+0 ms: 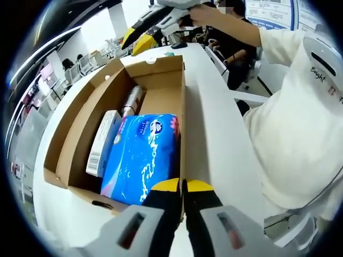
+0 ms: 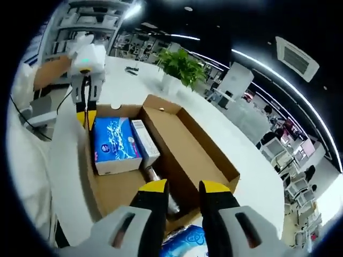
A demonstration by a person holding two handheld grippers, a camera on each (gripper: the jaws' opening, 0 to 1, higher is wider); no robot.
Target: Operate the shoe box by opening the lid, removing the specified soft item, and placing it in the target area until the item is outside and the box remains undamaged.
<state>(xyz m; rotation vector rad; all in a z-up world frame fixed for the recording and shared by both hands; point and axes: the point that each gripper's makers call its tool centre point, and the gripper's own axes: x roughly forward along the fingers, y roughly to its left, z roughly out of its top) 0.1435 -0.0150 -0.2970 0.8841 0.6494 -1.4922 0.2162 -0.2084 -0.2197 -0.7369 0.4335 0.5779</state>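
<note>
Already open on the white bench (image 1: 214,123), the cardboard shoe box (image 1: 161,75) has its lid (image 2: 198,150) folded flat to one side. Inside, from left to right in the left gripper view, lie a white carton with a barcode (image 1: 103,142), a silvery tube (image 1: 131,101) toward the far end, and the blue soft tissue pack (image 1: 142,155) against the box's right wall. A potted green plant (image 2: 179,67) stands on the bench beyond the box in the right gripper view, with office desks and chairs behind. Another blue pack (image 2: 185,242) peeks out beneath the right gripper's fingers.

The left gripper (image 1: 183,187) sits at the box's near corner, its yellow-tipped fingers pressed nearly together over the edge of the wall, just beside the tissue pack; what they grip, if anything, cannot be told. The right gripper (image 2: 179,187) hovers over the opposite end, fingers parted and empty. A person in white stands alongside.
</note>
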